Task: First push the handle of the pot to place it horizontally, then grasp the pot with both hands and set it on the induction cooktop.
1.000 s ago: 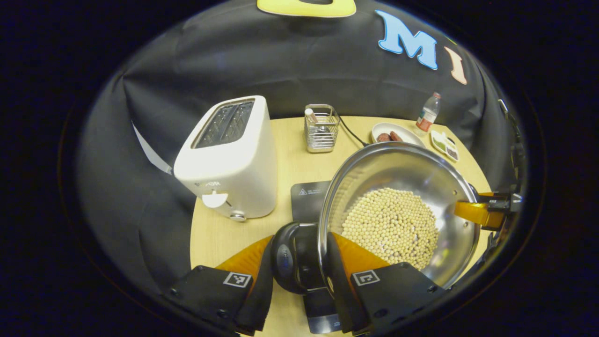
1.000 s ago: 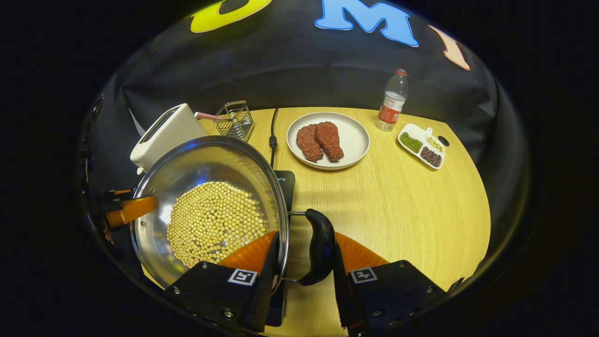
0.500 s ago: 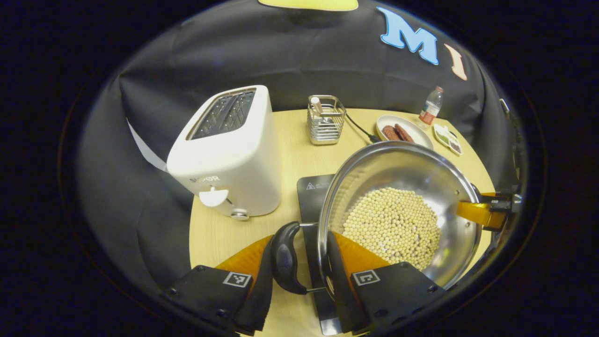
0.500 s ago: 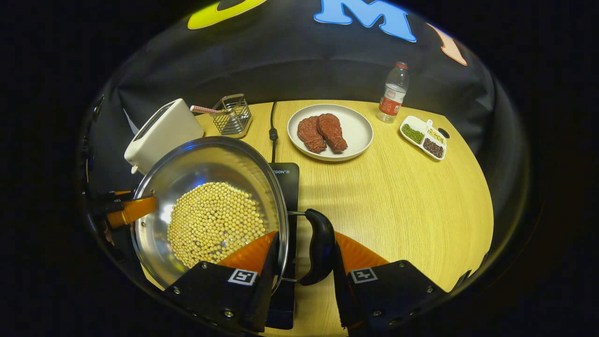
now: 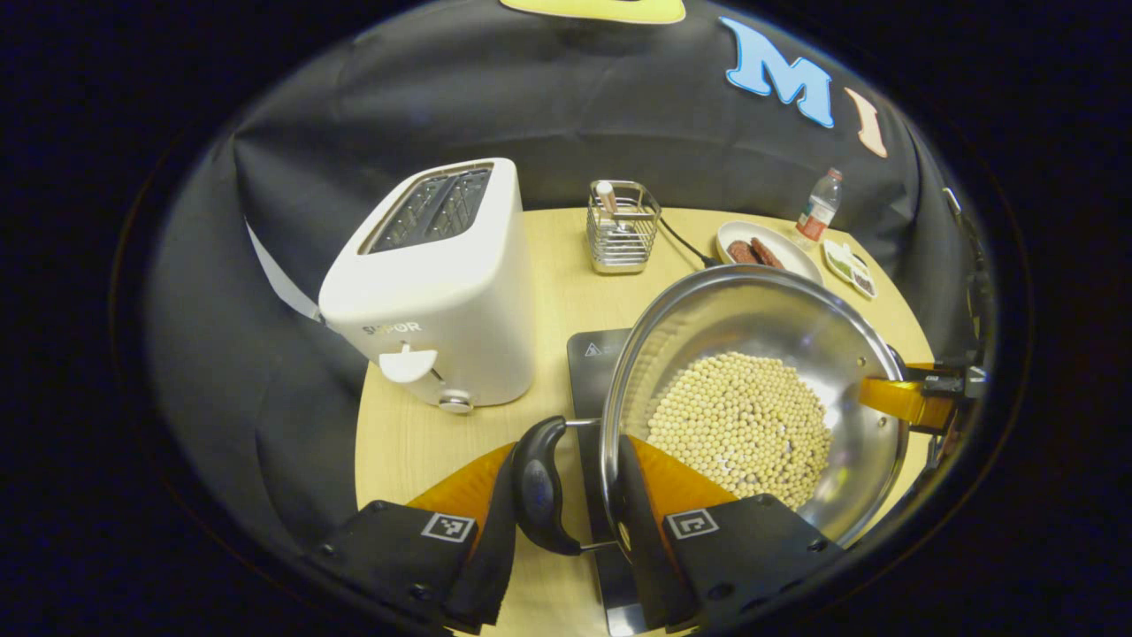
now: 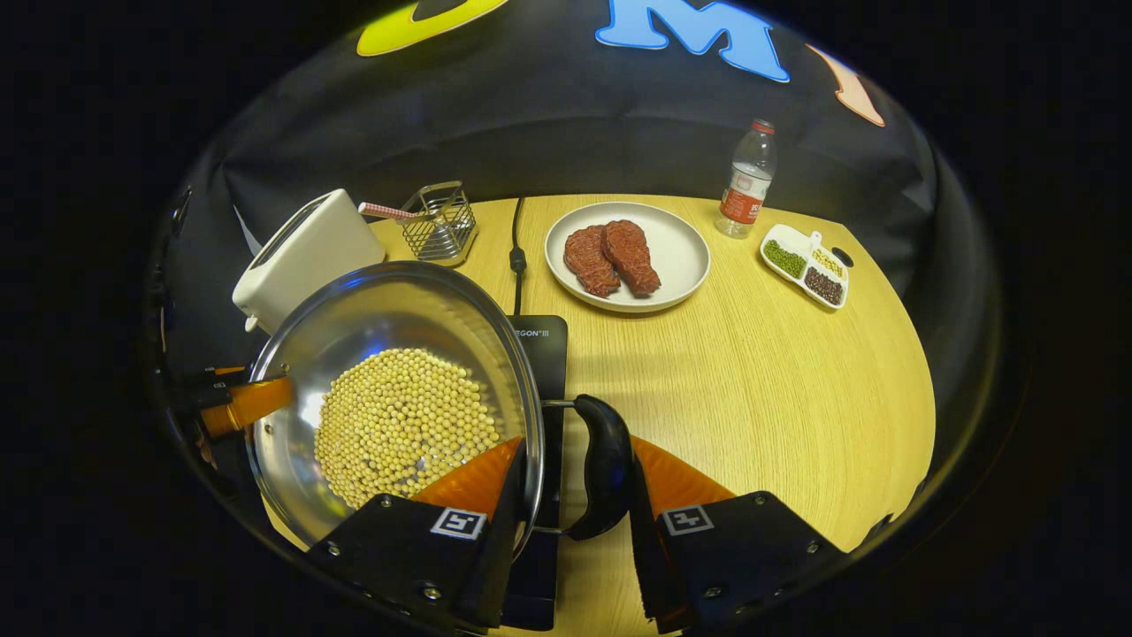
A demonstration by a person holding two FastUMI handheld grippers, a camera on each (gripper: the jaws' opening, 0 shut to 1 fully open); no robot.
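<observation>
Above the induction cooktop [image 6: 539, 372], the pot [image 5: 752, 398] of beans is held level, each handle pinched between the fingers of the left tool [image 5: 562, 495] at nine o'clock and the right tool [image 6: 575, 487] at three, so nothing spills.

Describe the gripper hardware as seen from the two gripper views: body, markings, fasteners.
Both the left gripper and the right gripper look alike: two blocky matte-black finger mounts, each carrying a small square black-and-white fiducial tag on top, with round screw heads near the edges. The fingers taper forward into flat wedge-shaped blades. No cables or sleeves are discernible.
</observation>
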